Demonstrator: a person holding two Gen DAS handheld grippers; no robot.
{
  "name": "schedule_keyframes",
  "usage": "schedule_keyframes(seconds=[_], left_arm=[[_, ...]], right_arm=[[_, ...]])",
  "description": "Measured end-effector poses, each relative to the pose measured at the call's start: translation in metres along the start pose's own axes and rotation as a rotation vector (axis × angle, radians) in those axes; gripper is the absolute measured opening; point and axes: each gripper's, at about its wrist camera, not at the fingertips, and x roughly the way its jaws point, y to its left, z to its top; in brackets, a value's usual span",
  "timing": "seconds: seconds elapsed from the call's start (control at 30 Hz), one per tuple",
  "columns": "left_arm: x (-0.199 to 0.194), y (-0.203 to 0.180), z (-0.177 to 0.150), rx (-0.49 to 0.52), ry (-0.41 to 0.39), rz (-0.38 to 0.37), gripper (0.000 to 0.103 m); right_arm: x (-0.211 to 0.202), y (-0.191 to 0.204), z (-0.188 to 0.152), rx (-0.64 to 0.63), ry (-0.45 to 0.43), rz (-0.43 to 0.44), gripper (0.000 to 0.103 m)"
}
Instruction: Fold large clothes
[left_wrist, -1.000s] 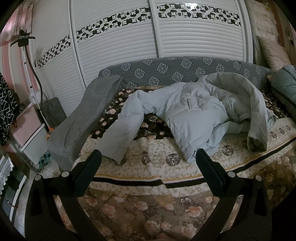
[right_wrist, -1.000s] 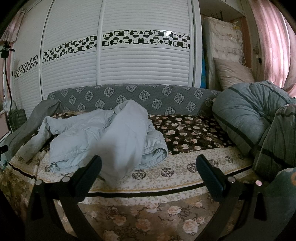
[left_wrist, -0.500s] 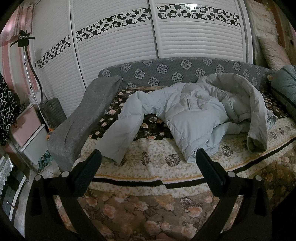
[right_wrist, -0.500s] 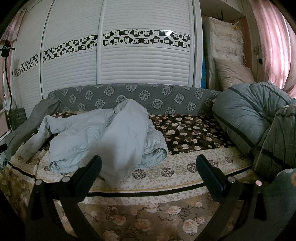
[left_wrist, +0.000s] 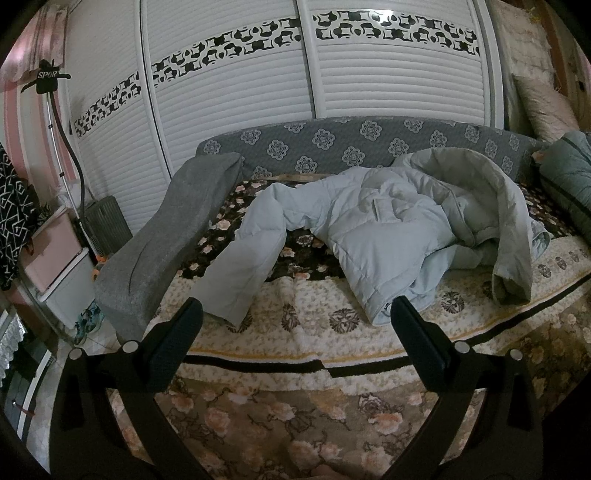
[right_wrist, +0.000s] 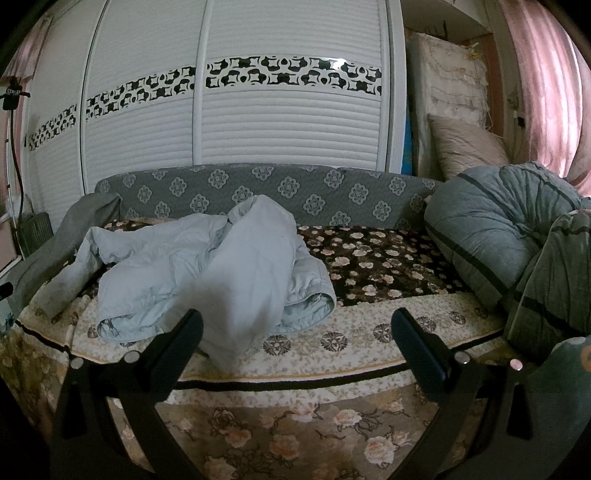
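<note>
A pale blue padded jacket (left_wrist: 384, 236) lies crumpled on the bed (left_wrist: 303, 325), one sleeve stretched toward the front left edge. It also shows in the right wrist view (right_wrist: 207, 273), bunched on the bed's left half, a sleeve hanging over the front edge. My left gripper (left_wrist: 295, 325) is open and empty, held in front of the bed, short of the jacket's hem and sleeve cuff. My right gripper (right_wrist: 295, 328) is open and empty, in front of the bed edge, right of the jacket's bulk.
A grey cushion (left_wrist: 166, 236) leans on the bed's left end. A grey-green quilt (right_wrist: 509, 243) is piled at the right end, with a pillow (right_wrist: 461, 144) behind. White wardrobe doors (left_wrist: 295, 74) stand behind the bed. Storage boxes (left_wrist: 62, 266) stand at the left.
</note>
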Motion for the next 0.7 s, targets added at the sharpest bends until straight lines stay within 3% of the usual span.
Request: schedule_keyframes(seconds=[0.7], left_arm=[[0.0,-0.0001,-0.0006,0.0,-0.001,0.001,0.1]], right_arm=[[0.0008,0.0022,0.0013,-0.001,0.001,-0.001,0.101]])
